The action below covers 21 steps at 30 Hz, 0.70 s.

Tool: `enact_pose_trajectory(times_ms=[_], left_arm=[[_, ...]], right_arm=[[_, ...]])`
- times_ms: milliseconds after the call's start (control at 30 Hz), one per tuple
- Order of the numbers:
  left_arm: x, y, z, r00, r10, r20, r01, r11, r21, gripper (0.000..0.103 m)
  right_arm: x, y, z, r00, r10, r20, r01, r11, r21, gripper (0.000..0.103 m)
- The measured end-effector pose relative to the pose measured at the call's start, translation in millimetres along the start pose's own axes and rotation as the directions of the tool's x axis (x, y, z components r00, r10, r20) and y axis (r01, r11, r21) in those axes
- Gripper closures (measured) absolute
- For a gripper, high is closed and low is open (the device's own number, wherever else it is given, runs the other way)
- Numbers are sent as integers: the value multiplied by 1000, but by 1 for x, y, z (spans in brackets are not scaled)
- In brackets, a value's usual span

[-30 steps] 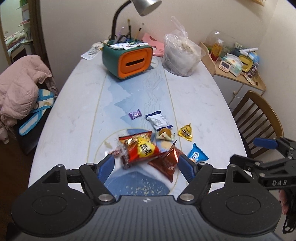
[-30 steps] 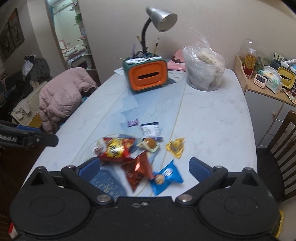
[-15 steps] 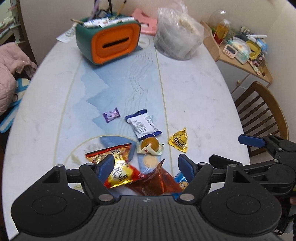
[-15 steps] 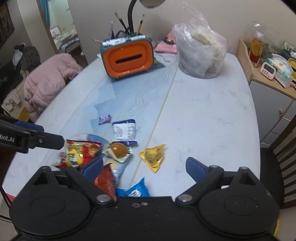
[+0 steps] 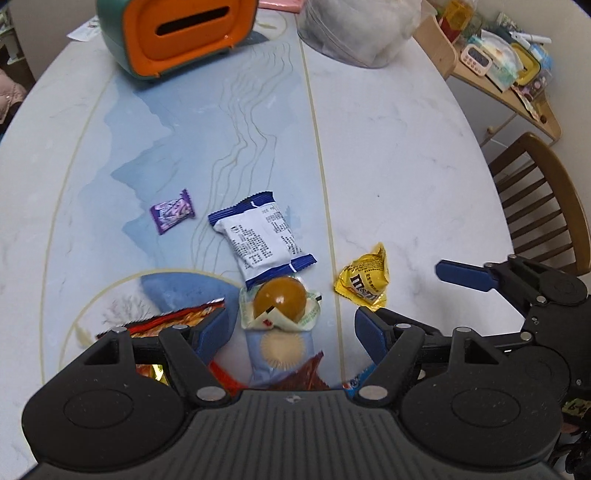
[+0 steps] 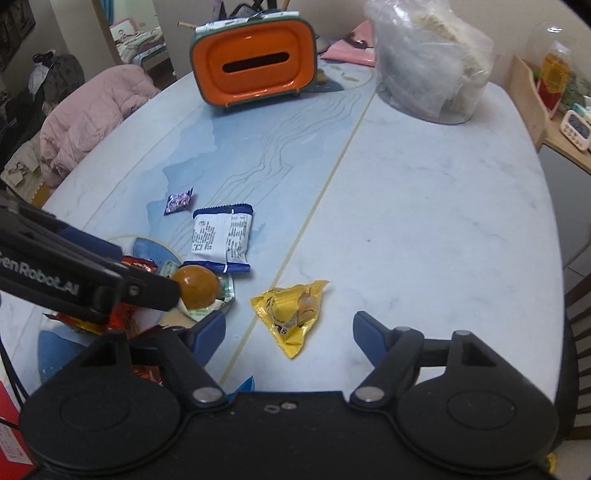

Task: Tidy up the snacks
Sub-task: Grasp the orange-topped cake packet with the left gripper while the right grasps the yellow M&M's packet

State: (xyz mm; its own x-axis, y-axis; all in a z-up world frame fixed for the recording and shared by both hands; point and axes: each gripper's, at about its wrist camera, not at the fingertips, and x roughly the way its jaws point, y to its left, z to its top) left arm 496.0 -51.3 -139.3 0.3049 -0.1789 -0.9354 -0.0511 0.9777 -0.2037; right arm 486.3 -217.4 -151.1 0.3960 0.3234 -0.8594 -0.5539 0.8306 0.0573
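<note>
Snacks lie scattered on the pale blue table (image 5: 388,140). My left gripper (image 5: 291,332) is open, low over the pile, with a round brown pastry in clear wrap (image 5: 282,301) just ahead of its gap. A red chip bag (image 5: 173,321) sits under its left finger and a brown bag (image 5: 301,376) beneath its body. Farther out lie a blue-white packet (image 5: 260,236) and a purple candy (image 5: 172,211). My right gripper (image 6: 288,328) hangs over the yellow M&M's packet (image 6: 291,310). Its jaws are closing, and the pads stand clear of the packet.
An orange and green tissue box (image 5: 173,33) and a clear plastic bag (image 5: 354,29) stand at the table's far end. A wooden chair (image 5: 546,206) and a cluttered side shelf (image 5: 509,74) are at the right. A pink jacket (image 6: 88,114) lies at the left.
Both grippers have come down and forward over the snack pile, so the snacks look larger. The right gripper's fingers have drawn closer together. The snacks have not moved.
</note>
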Motion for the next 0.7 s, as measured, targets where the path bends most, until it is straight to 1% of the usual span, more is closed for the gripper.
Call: enact_pose_trajectory(times_ms=[67, 133, 167, 267, 400, 567, 700], left_arm=[[9, -1, 2, 1000, 2, -10, -2, 1000, 11, 29], [17, -2, 3, 1000, 9, -19, -9, 1000, 18, 35], [21, -2, 4, 1000, 13, -25, -13, 1000, 20, 36], [31, 1, 7, 999, 17, -38, -16, 1000, 10, 37], [43, 2, 8, 998, 22, -52, -21, 1000, 5, 42], [51, 1, 10, 998, 30, -54, -30, 1000, 3, 44], [53, 3, 11, 998, 34, -56, -34, 999, -3, 50]], right_arm=[[8, 1, 0, 1000, 4, -2, -4, 1000, -17, 31], [15, 2, 0, 1000, 3, -5, -3, 999, -37, 35], [19, 3, 0, 1000, 2, -6, -2, 999, -47, 38], [28, 5, 1, 1000, -7, -9, 7, 998, -66, 42], [40, 7, 1, 1000, -16, -11, 15, 996, -83, 47], [48, 9, 2, 1000, -20, -2, 20, 995, -97, 53], [52, 10, 2, 1000, -21, 5, 22, 994, -103, 57]])
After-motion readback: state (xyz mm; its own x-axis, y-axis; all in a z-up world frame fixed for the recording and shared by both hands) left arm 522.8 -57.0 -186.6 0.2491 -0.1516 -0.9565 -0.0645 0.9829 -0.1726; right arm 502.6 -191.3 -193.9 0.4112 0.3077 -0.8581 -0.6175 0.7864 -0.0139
